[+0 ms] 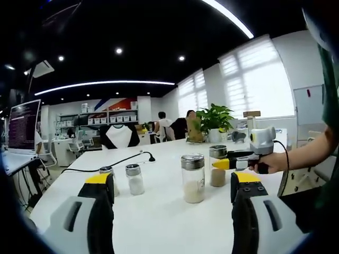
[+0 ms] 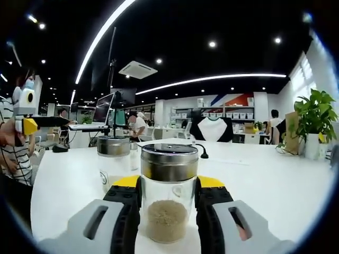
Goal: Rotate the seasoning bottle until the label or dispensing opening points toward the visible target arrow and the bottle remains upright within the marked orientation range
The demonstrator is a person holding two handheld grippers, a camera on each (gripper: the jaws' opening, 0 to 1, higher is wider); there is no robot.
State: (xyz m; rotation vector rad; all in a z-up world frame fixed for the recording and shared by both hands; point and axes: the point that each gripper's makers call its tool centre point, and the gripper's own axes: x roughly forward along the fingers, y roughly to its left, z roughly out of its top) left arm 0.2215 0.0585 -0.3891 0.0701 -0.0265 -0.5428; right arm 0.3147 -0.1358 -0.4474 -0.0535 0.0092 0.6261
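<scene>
Right tool (image 2: 168,203) grips the brown-powder bottle (image 2: 168,193) upright on the counter (image 2: 275,180); left tool (image 1: 172,190) hangs released, facing two small shakers (image 1: 133,179).

It was an open-plan office or lab: beyond the white table (image 1: 159,211) stood desks, a monitor (image 1: 24,126), shelves (image 1: 100,119) of boxes, and seated people (image 1: 161,124).
</scene>
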